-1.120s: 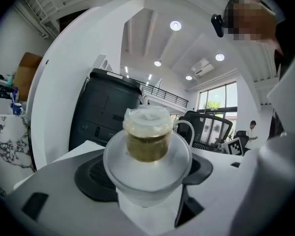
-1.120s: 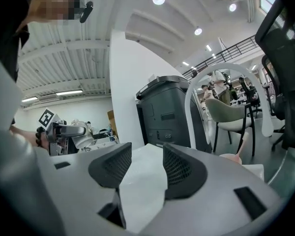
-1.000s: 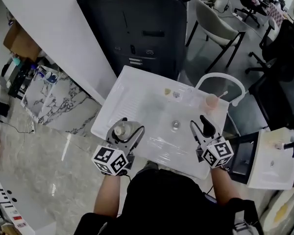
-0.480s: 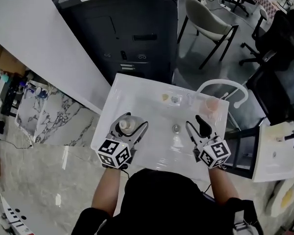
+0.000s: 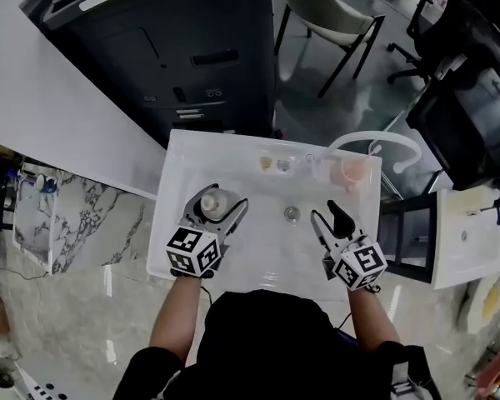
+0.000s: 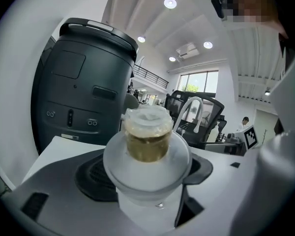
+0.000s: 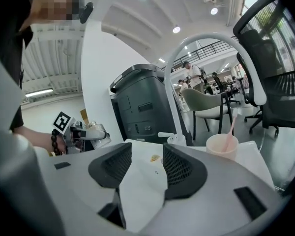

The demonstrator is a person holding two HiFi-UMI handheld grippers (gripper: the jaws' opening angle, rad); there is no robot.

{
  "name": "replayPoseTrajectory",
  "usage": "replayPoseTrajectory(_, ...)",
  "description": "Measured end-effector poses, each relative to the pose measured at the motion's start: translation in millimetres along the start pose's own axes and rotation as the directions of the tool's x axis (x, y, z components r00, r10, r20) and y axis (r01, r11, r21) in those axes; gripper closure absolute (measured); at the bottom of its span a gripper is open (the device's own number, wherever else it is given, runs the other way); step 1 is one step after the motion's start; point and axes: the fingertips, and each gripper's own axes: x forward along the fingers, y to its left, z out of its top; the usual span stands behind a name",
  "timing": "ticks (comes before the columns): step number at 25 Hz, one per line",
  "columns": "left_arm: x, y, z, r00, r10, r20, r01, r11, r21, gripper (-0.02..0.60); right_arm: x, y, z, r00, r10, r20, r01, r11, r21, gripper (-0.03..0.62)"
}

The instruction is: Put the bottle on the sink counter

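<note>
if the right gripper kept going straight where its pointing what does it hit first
Probably the far wall of the white sink, near the small yellowish item left of the faucet base. The right gripper has its jaws open and empty and tilts slightly down. Depth is unclear.

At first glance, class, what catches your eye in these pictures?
The left gripper clasps a white bottle over the sink's left side. The right gripper hangs over the basin, fingers apart and empty. A pink cup stands by the white tap at the back right.
</note>
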Motion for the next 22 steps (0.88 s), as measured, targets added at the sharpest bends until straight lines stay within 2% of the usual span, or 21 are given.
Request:
replayPoseTrajectory(4, 24, 10, -5, 0.999, -0.029, -0.032, 0.030, 1.000, 0.007, 0.229, -3, -8, -12, 0.999, -0.054, 0.000, 0.054, 0.996, 0.070, 0.384)
replayPoseTrajectory(8, 50, 14, -7, 0.999, -0.028, -0.044, 0.029, 0.999, 0.030, 0.229, -13, -12, -24, 0.996, -0.086, -0.016, 0.087, 0.992, 0.094, 0.384)
replayPoseTrajectory(12, 71, 15, -13, 0.999, -0.026, -0.048, 0.027, 0.999, 0.019, 0.229, -22, -23, -34, 0.994, -0.107, -0.032, 0.110, 0.986, 0.123, 0.384)
replayPoseTrajectory(17, 94, 18, -22, 0.998, 0.000, -0.070, 0.002, 0.999, 0.038, 0.229, -19, -35, -38, 0.992, -0.108, -0.061, 0.114, 0.989, 0.098, 0.384)
replayPoseTrajectory(22, 111, 28, -33, 0.995, 0.037, -0.095, -0.033, 0.999, 0.043, 0.229, -12, -33, -42, 0.993, -0.077, -0.084, 0.084, 0.993, 0.082, 0.384)
